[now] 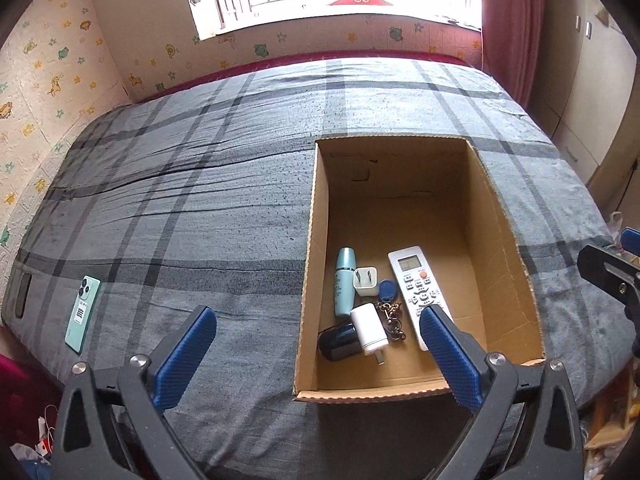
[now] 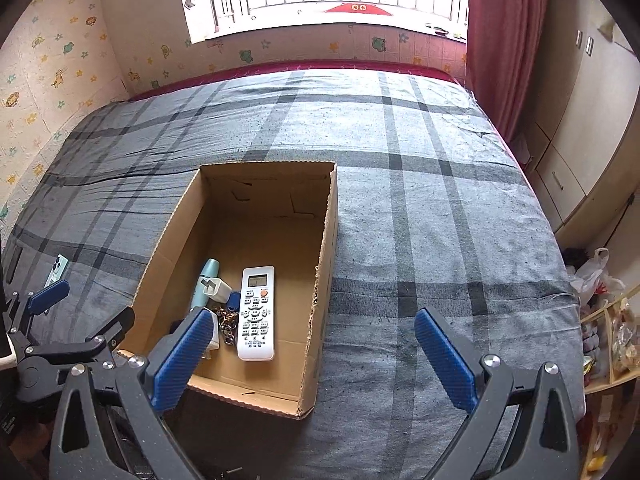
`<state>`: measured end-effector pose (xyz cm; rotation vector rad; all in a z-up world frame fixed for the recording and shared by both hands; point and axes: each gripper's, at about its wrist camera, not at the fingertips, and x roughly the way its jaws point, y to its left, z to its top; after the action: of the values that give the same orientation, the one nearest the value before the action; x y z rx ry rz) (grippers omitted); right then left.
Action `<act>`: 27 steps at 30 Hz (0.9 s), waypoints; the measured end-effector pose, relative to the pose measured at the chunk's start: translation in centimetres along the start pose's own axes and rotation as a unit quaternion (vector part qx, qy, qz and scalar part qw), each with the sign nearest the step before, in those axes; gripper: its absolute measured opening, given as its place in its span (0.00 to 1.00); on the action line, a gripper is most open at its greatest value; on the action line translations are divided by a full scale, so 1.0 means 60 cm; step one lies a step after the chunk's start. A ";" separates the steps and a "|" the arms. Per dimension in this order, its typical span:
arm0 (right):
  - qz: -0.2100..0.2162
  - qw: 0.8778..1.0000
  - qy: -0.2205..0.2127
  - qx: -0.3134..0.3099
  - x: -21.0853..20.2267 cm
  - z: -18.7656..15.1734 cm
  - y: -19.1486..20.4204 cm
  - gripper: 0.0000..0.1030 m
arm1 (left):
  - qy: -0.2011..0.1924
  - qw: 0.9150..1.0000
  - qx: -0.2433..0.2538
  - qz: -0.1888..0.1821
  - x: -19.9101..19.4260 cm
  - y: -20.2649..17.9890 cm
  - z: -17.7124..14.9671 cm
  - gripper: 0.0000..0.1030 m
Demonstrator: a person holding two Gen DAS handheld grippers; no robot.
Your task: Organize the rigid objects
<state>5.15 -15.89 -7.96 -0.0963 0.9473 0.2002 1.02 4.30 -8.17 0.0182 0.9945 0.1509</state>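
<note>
Reaching with your empty, wide-open left gripper (image 1: 318, 338), approach the phone (image 1: 83, 314) flat near the bed's (image 1: 240, 200) left edge; right gripper (image 2: 312, 346) also gapes empty.

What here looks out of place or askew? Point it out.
The green phone lies alone on the bed, outside the cardboard box that holds the remote, teal bottle and chargers. Inside, the items sit jumbled at the near end, the white charger resting partly on a dark round object.
</note>
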 end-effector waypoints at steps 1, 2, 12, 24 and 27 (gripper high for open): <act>-0.002 1.000 0.001 0.001 -0.007 0.001 0.000 1.00 | -0.004 1.000 -0.001 0.004 -0.009 -0.002 0.001 1.00; -0.003 1.000 0.003 0.002 -0.013 0.001 0.000 1.00 | -0.007 1.000 -0.001 0.006 -0.017 -0.005 0.002 1.00; -0.006 1.000 -0.008 0.012 -0.065 0.001 -0.003 1.00 | -0.032 0.999 0.017 -0.020 -0.085 -0.038 -0.002 1.00; -0.013 1.000 -0.013 0.008 -0.077 -0.004 0.001 1.00 | -0.043 0.999 0.026 -0.015 -0.103 -0.059 -0.006 1.00; -0.015 1.000 -0.013 0.007 -0.077 -0.003 0.002 1.00 | -0.047 0.998 0.027 -0.016 -0.105 -0.061 -0.005 1.00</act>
<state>2.35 -16.39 -4.28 -0.0953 0.9209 0.1668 -2.21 -0.17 -3.39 0.0576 0.9046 0.0924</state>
